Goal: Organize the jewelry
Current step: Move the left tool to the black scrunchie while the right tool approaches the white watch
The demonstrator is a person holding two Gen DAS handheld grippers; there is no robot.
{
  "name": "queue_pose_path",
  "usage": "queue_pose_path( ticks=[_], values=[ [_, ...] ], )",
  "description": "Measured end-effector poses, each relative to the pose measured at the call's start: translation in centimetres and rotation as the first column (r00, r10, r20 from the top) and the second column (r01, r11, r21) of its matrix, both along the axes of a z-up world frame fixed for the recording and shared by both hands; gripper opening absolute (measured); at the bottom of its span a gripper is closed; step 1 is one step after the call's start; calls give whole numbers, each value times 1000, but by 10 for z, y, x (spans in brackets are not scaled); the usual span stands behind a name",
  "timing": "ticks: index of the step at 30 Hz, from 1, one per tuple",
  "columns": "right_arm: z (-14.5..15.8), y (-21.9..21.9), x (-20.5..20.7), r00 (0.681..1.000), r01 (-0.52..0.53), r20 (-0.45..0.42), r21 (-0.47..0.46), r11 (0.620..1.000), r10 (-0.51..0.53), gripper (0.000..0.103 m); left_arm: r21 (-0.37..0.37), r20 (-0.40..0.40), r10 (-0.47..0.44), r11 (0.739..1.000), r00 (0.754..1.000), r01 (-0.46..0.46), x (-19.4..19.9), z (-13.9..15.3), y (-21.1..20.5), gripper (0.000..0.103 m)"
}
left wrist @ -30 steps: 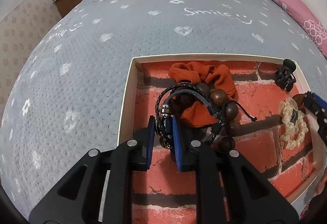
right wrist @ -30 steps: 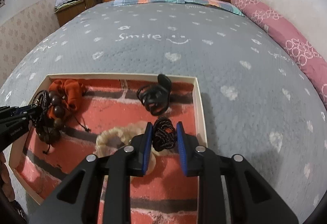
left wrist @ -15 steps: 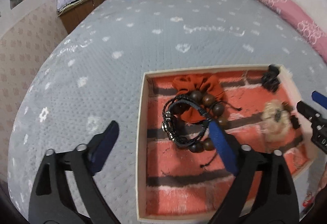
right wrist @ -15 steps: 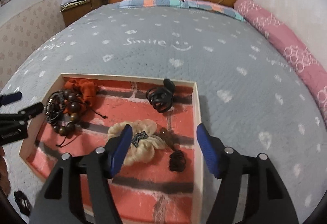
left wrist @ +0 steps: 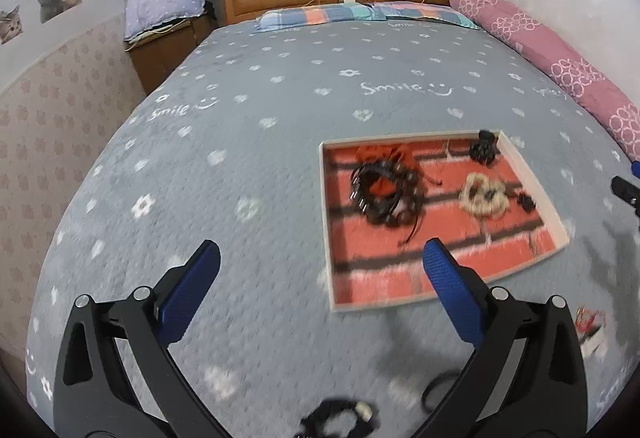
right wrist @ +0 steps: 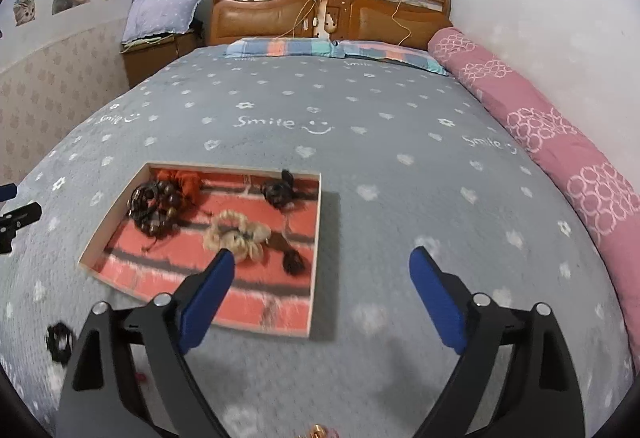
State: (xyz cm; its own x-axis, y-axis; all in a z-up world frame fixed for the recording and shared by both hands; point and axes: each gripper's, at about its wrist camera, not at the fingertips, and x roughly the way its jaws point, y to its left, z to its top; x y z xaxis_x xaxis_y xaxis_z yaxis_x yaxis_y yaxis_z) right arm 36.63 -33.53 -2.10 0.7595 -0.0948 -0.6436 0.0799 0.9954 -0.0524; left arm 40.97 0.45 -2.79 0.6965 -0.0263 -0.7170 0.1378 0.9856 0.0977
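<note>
Several pieces sit in the tray (left wrist: 326,222) at frame centre-right; one black scrunchie (left wrist: 340,416) — blurred, I think — lies bottom centre. Soft, light: I'd pinch its band. Left gripper (left wrist: 320,270) and right gripper (right wrist: 322,270) both gape wide, empty.

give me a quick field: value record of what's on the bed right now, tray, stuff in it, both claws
surface: grey bedspread
tray: shallow, brick-pattern floor
in tray, left side: beaded bracelets on an orange scrunchie
in tray, far right corner: black hair clip
in tray, right side: cream scrunchie, small black hair tie
left claw: open, empty
right claw: open, empty
outside tray: dark items, too blurred to name
</note>
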Motion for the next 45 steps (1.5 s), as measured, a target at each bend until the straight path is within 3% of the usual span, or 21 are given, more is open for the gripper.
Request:
queue_pose_path(
  ticks=[12,18,22,38,45],
  values=[
    [-51,-12,-103,1000,1,-7,-47,999,-2,87,-28,-50,33,999,998,-34,-79,-66,30,98],
    [-93,-27,-142,998,33,-60,7,999,-32,87,-88,-120,77,992,990,-88,-100,-105,51,98],
    [-110,-29,-158,996,45,-72,-36,998,-47,87,-83,-152,96,990,984,-110,-104,-121,60,98],
    [-129,-26,-153,992,36,-118,-48,998,-42,87,-20,-153,99,994,983,-103,-102,-134,56,98],
    [-130,-20,-141,992,30,-122,-50,998,-36,86,-41,-173,99,993,980,-107,-92,-139,57,98]
  ],
)
